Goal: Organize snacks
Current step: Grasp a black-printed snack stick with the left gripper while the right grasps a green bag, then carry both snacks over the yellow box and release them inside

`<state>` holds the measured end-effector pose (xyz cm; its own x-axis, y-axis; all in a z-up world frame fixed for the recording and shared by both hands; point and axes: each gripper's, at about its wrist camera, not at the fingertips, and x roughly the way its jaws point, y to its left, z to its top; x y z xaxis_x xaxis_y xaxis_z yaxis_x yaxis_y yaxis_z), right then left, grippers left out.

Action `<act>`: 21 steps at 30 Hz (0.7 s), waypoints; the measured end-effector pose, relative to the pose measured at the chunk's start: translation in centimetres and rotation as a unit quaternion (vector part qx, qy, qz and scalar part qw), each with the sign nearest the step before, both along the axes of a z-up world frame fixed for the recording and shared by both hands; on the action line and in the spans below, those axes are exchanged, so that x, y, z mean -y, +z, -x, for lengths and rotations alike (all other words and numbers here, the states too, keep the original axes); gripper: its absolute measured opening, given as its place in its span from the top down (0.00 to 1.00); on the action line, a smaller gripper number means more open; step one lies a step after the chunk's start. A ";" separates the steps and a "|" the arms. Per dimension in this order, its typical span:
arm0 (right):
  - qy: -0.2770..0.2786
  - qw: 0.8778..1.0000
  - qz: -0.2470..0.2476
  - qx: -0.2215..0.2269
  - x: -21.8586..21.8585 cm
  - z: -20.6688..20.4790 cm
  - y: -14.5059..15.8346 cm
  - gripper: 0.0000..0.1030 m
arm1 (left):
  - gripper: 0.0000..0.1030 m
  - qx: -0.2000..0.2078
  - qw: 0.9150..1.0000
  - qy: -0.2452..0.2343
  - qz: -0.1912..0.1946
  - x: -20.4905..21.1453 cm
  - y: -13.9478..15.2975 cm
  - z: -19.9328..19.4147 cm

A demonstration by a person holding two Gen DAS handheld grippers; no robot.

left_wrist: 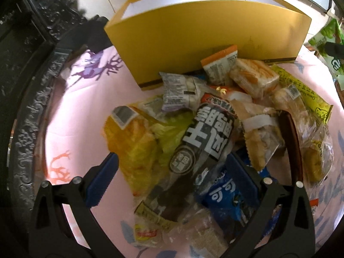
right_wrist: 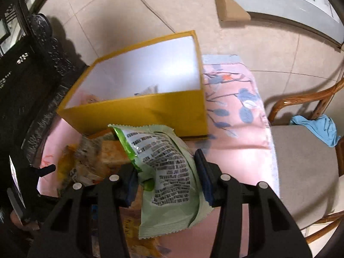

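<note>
A heap of snack packets lies on the pink cloth (left_wrist: pixel 71 116) in front of a yellow box (left_wrist: pixel 200 43). My left gripper (left_wrist: pixel 172 185) is open low over the heap, its blue pads either side of a long black packet (left_wrist: pixel 193 144) with white lettering; a yellow chip bag (left_wrist: pixel 133 146) and a blue packet (left_wrist: pixel 223 195) lie beside it. My right gripper (right_wrist: pixel 166 174) is shut on a pale green snack bag (right_wrist: pixel 169 172), held above the heap just in front of the yellow box (right_wrist: pixel 137 109). The box's white inside holds a few small packets (right_wrist: pixel 148 90).
A dark carved cabinet (left_wrist: pixel 25 53) stands at the left of the table. A wooden chair (right_wrist: pixel 301 150) with a blue cloth (right_wrist: pixel 318 126) on its seat stands to the right. A dark wooden strip (left_wrist: pixel 292 142) lies among the snacks. Tiled floor lies beyond.
</note>
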<state>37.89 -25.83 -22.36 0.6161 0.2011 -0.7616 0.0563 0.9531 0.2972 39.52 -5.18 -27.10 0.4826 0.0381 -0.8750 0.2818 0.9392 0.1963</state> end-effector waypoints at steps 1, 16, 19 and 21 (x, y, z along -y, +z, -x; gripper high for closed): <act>-0.003 1.000 -0.009 -0.003 1.0 0.2 -0.4 0.53 | 0.02 0.004 1.000 -0.004 0.000 -0.1 -0.3 -0.3; 0.001 1.000 -0.014 0.003 0.5 1.4 0.1 0.53 | 0.69 -0.019 0.999 -0.047 0.011 -1.8 1.2 -0.2; -0.001 1.000 -0.016 0.013 0.6 2.0 1.1 0.53 | 0.69 -0.012 0.998 -0.030 0.049 -2.8 3.3 0.4; -0.001 1.000 -0.019 0.018 0.6 2.4 1.7 0.53 | 0.69 -0.003 0.999 -0.019 0.051 -3.7 4.9 0.5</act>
